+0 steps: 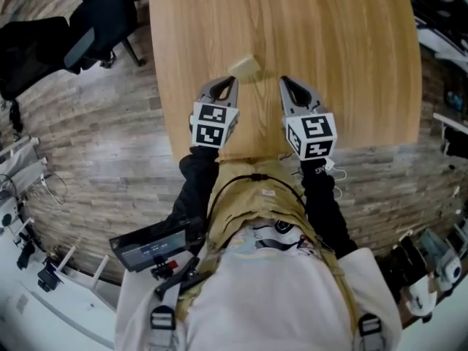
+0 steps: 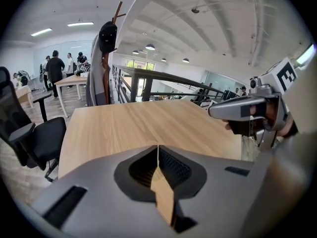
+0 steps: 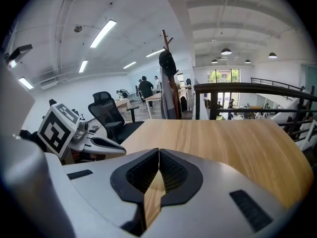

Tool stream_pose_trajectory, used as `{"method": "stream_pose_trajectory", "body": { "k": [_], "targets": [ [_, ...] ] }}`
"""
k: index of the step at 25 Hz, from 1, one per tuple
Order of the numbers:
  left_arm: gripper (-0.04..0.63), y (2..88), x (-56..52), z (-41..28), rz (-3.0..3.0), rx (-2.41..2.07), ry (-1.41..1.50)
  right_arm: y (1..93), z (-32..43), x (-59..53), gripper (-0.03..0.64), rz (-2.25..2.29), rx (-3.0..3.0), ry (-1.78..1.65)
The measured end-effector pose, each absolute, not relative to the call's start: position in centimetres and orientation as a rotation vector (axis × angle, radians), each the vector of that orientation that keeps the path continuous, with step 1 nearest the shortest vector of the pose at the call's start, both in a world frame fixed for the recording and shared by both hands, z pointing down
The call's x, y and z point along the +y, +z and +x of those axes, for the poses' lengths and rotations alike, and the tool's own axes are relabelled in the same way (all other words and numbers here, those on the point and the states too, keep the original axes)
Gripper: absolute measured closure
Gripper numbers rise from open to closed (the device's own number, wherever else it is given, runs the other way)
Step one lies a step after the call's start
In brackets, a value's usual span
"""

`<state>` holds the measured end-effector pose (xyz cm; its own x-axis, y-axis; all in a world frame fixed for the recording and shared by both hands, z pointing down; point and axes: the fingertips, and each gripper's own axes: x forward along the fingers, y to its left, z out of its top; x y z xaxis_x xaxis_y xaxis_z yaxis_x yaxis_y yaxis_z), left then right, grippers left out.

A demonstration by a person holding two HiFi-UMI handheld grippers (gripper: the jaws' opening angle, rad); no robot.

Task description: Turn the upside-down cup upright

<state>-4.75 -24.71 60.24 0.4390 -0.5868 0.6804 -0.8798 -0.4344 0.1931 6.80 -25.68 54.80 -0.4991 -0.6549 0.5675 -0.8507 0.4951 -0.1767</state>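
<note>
Open-plan office room fills the background of both gripper views, with strip lights on a white ceiling, a dark railing [image 3: 247, 88] past the far side of the bench, and people [image 2: 54, 66] standing at desks well away on the outer side of the left tongs. Grey-brown plank floor [image 1: 88, 167] shows from the head view on both sides of the tongs and beneath the person holding them.

The bench [image 1: 329, 50] is a pale wooden top, and both tongs reach over its near edge. A black office chair [image 1: 95, 13] stands on the floor well off to the outer side of the left tongs. A coat stand [image 3: 168, 73] with dark things hung on it rises beyond the bench, ahead of both tongs.

The left tongs [image 1: 231, 80] and the right tongs [image 1: 285, 81] lie side by side, near each other but apart, both pointing forward and down at the bench top. Each carries its marker cube at the rear. The left tongs [image 2: 158, 148] are closed, pad against pad, with nothing gripped. The right tongs [image 3: 158, 150] are closed too and hold nothing.

The cup [image 1: 243, 66] seems to be the small pale thing on the bench just ahead of the left tongs' tip, slightly toward the right tongs. It is too small to tell which way up it sits.
</note>
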Motion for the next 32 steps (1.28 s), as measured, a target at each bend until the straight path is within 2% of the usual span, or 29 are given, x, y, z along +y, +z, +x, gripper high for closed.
{"method": "stream_pose_trajectory", "body": {
  "k": [4, 6, 10, 13, 16, 24, 30, 32],
  "targets": [
    [0.586, 62.0, -26.1, -4.7, 2.150, -1.195, 0.762, 56.1, 6.2, -26.6, 0.595, 1.207, -2.311, 0.623],
    [0.546, 62.9, -26.7, -4.6, 2.152, -1.165, 0.791, 56.5, 6.0, -27.0, 0.595, 1.196, -2.310, 0.628],
    [0.420, 64.7, -28.3, -3.8, 2.188, -1.075, 0.892, 57.6, 6.4, -27.8, 0.595, 1.199, -2.288, 0.656],
    [0.283, 67.0, -28.8, -2.6, 2.222, -0.951, 1.044, 58.3, 7.4, -28.1, 0.595, 1.214, -2.263, 0.673],
    [0.216, 70.0, -28.7, -1.3, 2.236, -0.823, 1.197, 59.0, 8.3, -28.5, 0.595, 1.235, -2.233, 0.687],
    [0.178, 74.9, -26.9, 2.7, 2.247, -0.609, 1.409, 60.0, 10.5, -28.1, 0.595, 1.279, -2.166, 0.708],
    [0.181, 76.4, -26.1, 4.3, 2.266, -0.587, 1.485, 60.6, 11.6, -27.0, 0.595, 1.301, -2.135, 0.732],
    [0.201, 76.4, -26.1, 4.5, 2.279, -0.589, 1.487, 60.6, 11.7, -26.8, 0.595, 1.305, -2.134, 0.735]
  ]
}}
